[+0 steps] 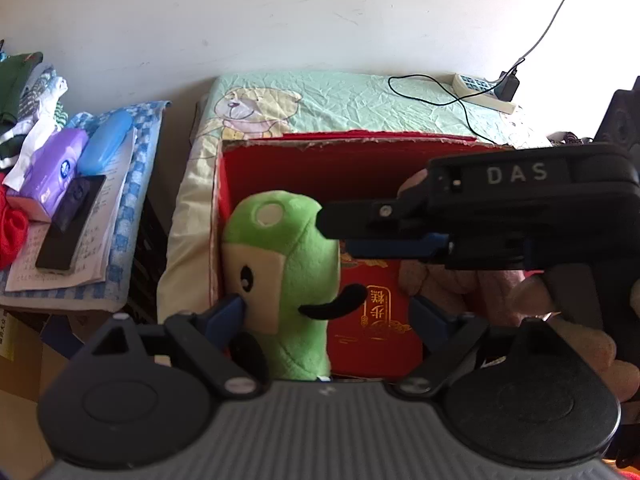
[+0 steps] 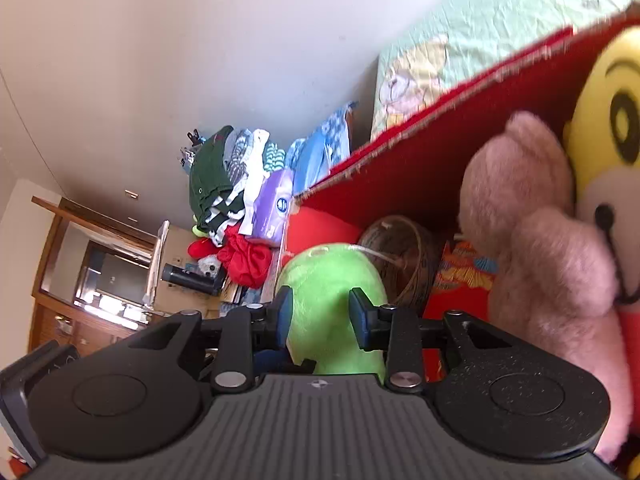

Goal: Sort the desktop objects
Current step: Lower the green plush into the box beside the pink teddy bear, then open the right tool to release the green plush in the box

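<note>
Green plush toy, with a cream face panel and a black arm, stands upright at the left end of a red cardboard box. Left gripper is spread wide around it: the left blue finger touches the toy's face, while the right finger stands apart from it, in front of a red packet with gold print. Right gripper enters the left wrist view from the right, its black and blue fingers level with the toy's head. In the right wrist view the same green toy sits between the blue pads of the right gripper, which press into its plush on both sides, grasping it.

Box contents, right wrist view: a pink teddy bear leaning against a yellow-faced plush, a round woven basket behind the green toy, and a patterned red card.

Surroundings: the box rests on a pale green cartoon-print cloth, which also bears a power strip with a black cable. Beside it, a blue checked surface carries a purple tissue pack, a blue case, papers and folded clothing. White wall lies behind.
</note>
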Demonstrator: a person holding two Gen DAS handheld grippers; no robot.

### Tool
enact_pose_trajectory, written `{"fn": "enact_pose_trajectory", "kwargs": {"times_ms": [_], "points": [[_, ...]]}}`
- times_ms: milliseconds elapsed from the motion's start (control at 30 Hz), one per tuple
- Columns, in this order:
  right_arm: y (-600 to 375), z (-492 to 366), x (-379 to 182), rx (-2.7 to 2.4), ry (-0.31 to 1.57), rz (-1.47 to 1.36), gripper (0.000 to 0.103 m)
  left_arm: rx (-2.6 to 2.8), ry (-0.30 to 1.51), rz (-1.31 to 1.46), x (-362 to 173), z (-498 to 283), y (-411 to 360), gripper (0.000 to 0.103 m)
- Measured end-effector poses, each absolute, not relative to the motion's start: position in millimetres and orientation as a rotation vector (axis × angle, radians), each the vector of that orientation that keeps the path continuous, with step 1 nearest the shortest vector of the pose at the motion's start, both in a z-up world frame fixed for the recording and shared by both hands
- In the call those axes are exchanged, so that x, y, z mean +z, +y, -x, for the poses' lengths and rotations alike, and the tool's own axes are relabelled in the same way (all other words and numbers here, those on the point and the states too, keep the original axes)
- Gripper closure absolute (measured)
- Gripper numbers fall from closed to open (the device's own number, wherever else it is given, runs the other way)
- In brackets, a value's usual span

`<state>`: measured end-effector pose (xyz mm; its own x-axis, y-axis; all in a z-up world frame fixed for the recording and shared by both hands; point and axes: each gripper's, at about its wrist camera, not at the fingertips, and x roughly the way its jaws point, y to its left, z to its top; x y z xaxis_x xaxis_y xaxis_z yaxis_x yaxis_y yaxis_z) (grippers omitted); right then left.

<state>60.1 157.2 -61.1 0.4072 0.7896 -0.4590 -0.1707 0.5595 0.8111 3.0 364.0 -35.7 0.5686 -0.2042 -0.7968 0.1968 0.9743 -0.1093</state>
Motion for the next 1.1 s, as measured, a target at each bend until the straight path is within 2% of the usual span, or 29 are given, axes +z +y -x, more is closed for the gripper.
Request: {"fn": "enact_pose_trajectory", "kwargs": {"times_ms": [767,1100], "points": [[140.9,-20.5,-55.6,0.526,0.824,-0.655,0.068,-0.067,0.953,-0.079,-42.9,-8.6,340.2,0.012],[137.7,-8.3,-53.4,0.474,0.794,-0.598,0.068,-0.054,0.952,-0.097,-46.9,-9.6,334.4,0.004]]}}
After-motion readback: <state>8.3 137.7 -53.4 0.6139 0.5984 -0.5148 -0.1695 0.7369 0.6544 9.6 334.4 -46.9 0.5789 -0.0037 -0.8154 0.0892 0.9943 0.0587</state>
